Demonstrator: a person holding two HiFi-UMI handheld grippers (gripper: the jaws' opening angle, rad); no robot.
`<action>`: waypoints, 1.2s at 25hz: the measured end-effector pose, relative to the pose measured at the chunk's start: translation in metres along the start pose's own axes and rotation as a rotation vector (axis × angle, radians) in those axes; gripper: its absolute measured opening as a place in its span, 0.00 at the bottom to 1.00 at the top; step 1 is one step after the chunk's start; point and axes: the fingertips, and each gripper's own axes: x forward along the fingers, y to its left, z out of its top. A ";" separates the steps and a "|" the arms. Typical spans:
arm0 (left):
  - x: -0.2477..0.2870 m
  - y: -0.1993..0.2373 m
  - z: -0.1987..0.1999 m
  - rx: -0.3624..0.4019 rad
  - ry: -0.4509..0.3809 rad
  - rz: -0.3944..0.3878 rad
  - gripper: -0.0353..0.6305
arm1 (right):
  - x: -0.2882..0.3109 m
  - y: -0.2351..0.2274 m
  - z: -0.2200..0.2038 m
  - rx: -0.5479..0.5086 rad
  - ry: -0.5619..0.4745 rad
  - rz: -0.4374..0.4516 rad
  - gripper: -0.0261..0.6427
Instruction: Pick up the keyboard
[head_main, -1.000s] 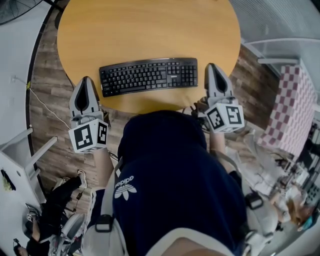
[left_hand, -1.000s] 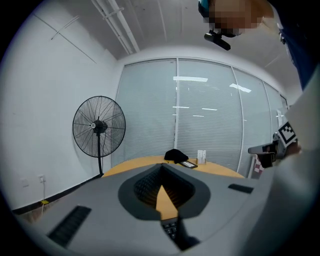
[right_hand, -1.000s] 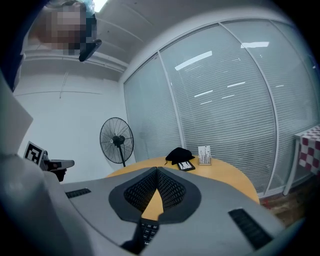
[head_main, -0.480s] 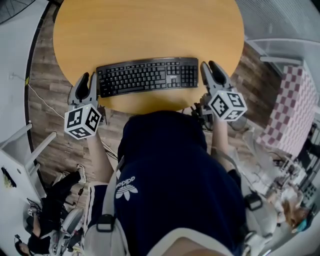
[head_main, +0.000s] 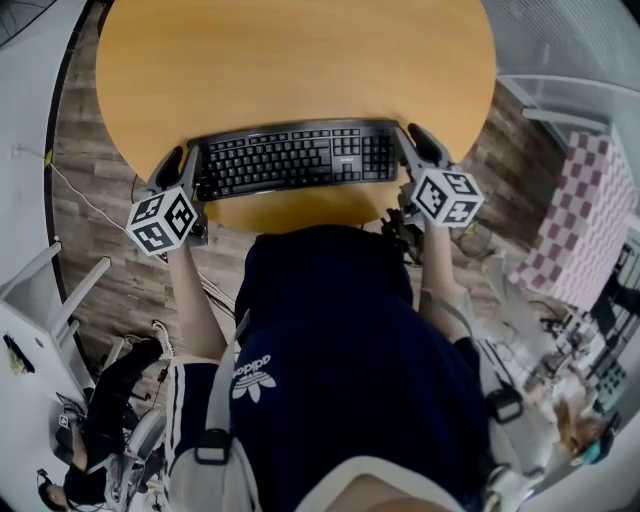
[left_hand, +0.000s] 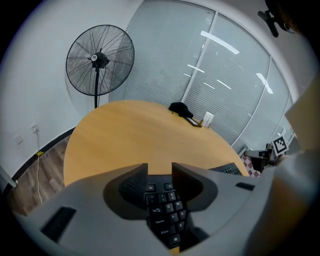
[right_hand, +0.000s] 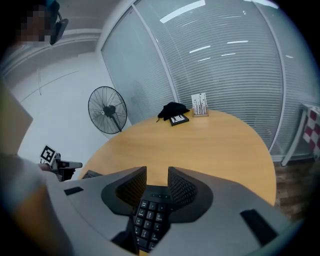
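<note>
A black keyboard (head_main: 295, 158) lies near the front edge of the round wooden table (head_main: 300, 60). My left gripper (head_main: 182, 166) stands at its left end, and its jaws have just been opening. In the left gripper view the left gripper (left_hand: 160, 172) is open, with the keyboard's left end (left_hand: 165, 212) showing between its jaws. My right gripper (head_main: 415, 146) is at the right end; its jaws have just been opening too. The right gripper (right_hand: 157, 177) is open, with the keyboard's number pad (right_hand: 147, 220) between its jaws. No pad presses on the keyboard.
A standing fan (left_hand: 100, 57) is beyond the table. A black object (right_hand: 172, 111) and a small card stand (right_hand: 199, 105) sit at the table's far edge. A checked cloth (head_main: 585, 220) is at the right, white furniture (head_main: 40, 300) at the left.
Both grippers have come down and forward from beside the table's front edge to the keyboard's two ends. Their jaws went from shut to open.
</note>
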 end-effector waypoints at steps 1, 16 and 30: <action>0.003 0.002 -0.002 -0.004 0.012 0.005 0.25 | 0.004 -0.002 -0.003 0.000 0.016 -0.002 0.23; 0.027 0.020 -0.031 -0.077 0.159 -0.001 0.26 | 0.036 -0.030 -0.038 0.041 0.168 -0.025 0.23; 0.028 0.020 -0.044 -0.169 0.214 -0.083 0.26 | 0.039 -0.032 -0.071 0.196 0.322 0.025 0.28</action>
